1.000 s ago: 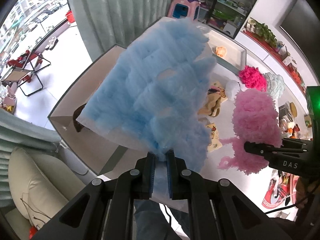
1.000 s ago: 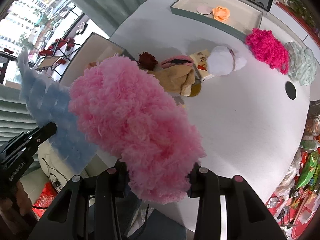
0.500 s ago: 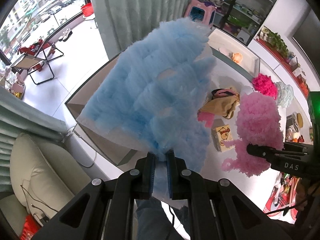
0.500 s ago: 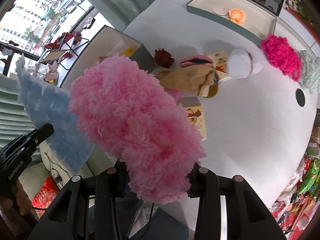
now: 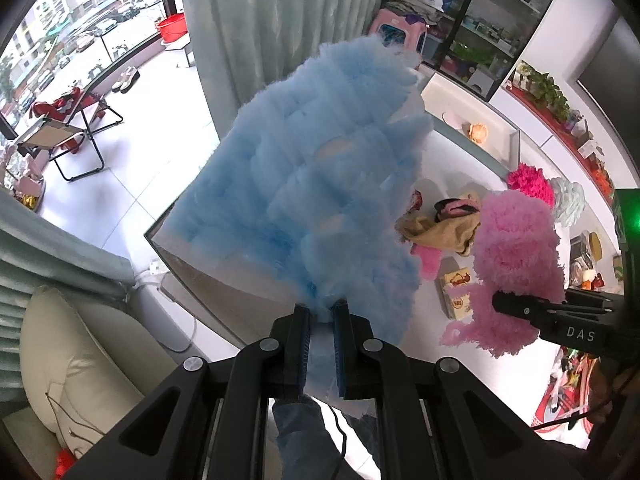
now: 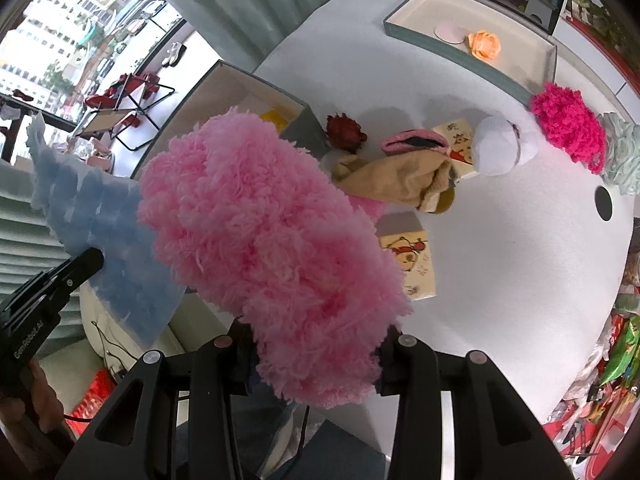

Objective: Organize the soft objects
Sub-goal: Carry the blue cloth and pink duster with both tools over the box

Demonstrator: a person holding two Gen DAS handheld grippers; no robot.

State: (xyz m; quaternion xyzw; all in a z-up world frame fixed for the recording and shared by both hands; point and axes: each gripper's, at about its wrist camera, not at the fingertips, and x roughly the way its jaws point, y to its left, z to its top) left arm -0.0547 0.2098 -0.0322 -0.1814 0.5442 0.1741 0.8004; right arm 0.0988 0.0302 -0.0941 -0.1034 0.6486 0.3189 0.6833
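Blue fluff [image 5: 304, 200] is pinched tight in the left fingers [image 5: 320, 316], pink fluff [image 6: 260, 248] squeezed between the right fingers [image 6: 316, 360]. Both have drifted over the table [image 6: 500, 260] since a second ago, so the grey box [image 6: 224, 92] past the pink fluff looks like the drop spot. Can't see much inside it though, both fluffs block it.
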